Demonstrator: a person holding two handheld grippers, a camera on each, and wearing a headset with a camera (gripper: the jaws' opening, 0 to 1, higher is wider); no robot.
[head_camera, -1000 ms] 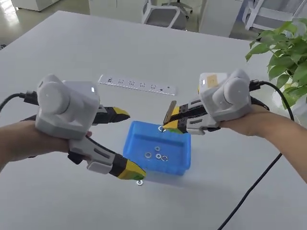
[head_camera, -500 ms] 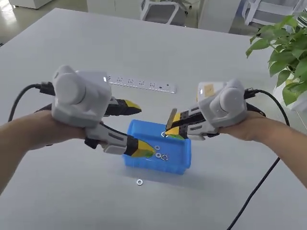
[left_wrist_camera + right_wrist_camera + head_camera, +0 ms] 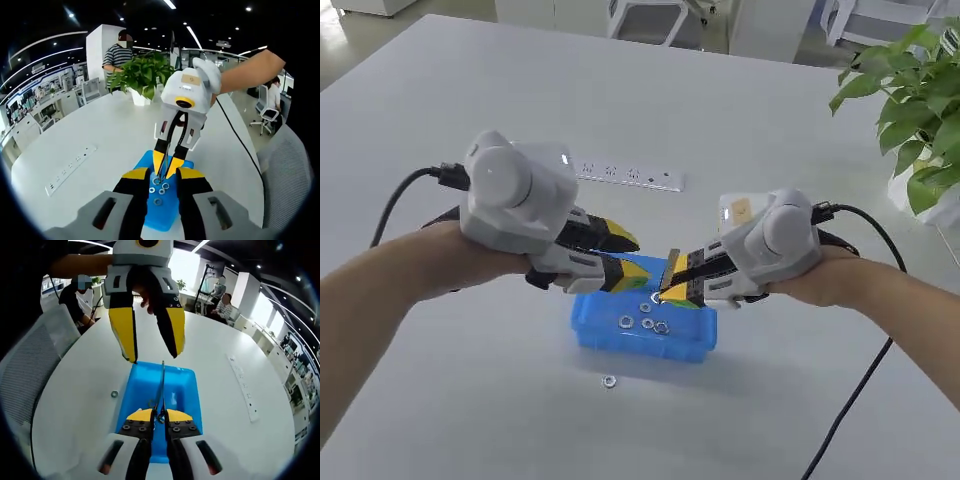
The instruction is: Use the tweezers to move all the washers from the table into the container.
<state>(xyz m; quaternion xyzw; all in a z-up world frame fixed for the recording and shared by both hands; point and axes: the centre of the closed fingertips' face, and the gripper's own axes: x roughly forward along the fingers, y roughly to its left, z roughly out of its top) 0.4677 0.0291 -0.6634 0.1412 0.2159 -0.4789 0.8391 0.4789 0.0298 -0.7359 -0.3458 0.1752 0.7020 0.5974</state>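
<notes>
**A:** What is being shown nearest?

**B:** A lone washer [image 3: 609, 381], a small metal ring, is lying on the smooth grey table [image 3: 470, 400]. It is just in front of the blue plastic container [image 3: 640, 345], in which several washers [image 3: 627, 322] are lying flat.

**A:** And the jaws?

**B:** The right gripper [image 3: 678, 290] is being squeezed tight on thin steel tweezers [image 3: 670, 272]. Their tips are being held over the container, with a ring seemingly pinched. The left gripper [image 3: 625, 265] is being held partly open and empty above the container. A white power strip [image 3: 625, 175] is lying beyond.

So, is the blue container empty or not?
Not empty: several washers lie on the container floor. One loose washer sits outside on the table.
</notes>
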